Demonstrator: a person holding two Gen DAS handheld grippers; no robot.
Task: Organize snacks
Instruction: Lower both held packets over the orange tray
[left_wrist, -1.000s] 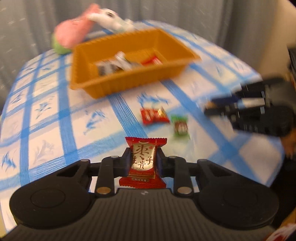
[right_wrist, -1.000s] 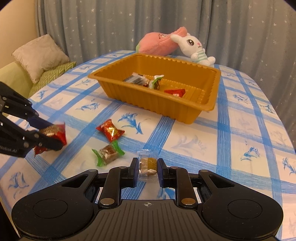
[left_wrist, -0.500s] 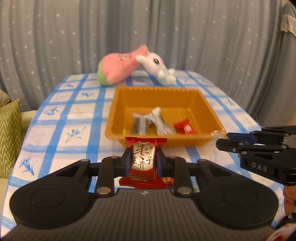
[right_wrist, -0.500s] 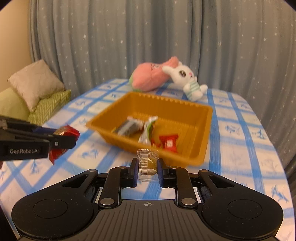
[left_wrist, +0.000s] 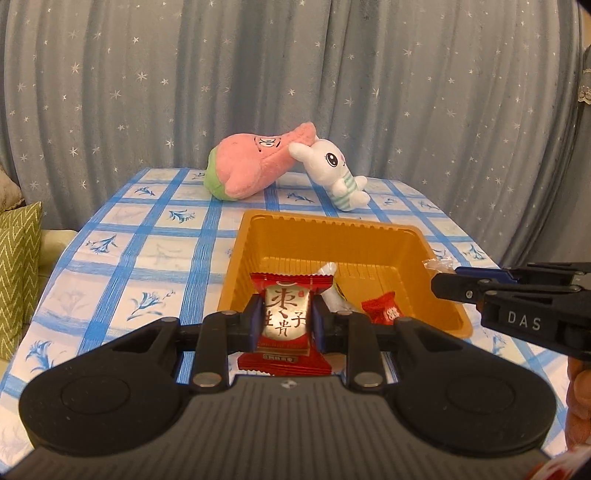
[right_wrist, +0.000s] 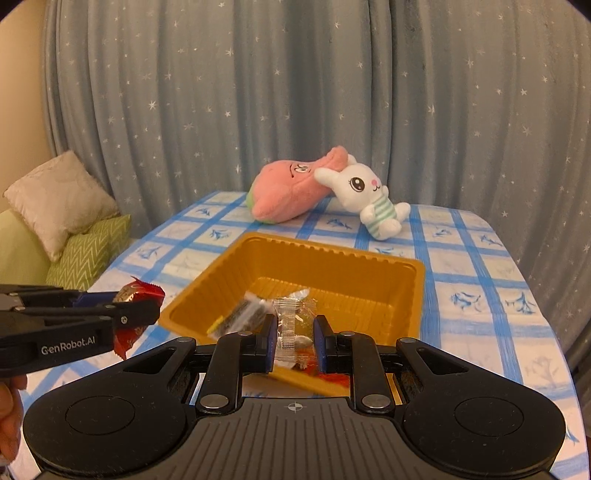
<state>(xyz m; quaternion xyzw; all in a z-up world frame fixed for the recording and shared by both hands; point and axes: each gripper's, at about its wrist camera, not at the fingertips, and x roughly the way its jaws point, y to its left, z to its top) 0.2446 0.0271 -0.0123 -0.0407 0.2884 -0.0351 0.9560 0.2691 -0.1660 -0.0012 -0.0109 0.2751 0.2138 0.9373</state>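
My left gripper (left_wrist: 284, 324) is shut on a red snack packet (left_wrist: 286, 325) with gold Chinese lettering, held above the near edge of the orange tray (left_wrist: 332, 229). It also shows in the right wrist view (right_wrist: 138, 314). My right gripper (right_wrist: 294, 339) is shut on a clear-wrapped candy (right_wrist: 293, 325), held over the tray's (right_wrist: 332, 254) near rim. The clear candy also shows at the tray's right rim in the left wrist view (left_wrist: 437, 264). Inside the tray lie a small red candy (left_wrist: 384, 310), a white-wrapped one (left_wrist: 328, 291) and a dark packet (right_wrist: 245, 314).
A pink plush (left_wrist: 258, 166) and a white bunny plush (left_wrist: 334, 173) lie at the table's far end. The table carries a blue-checked cloth (left_wrist: 155, 251). Green and beige cushions (right_wrist: 74, 229) lie on a sofa to the left. A starred grey curtain (right_wrist: 295, 92) hangs behind.
Both grippers have lifted from the table and moved forward to the tray with their snacks. The loose candies on the cloth have gone out of view.
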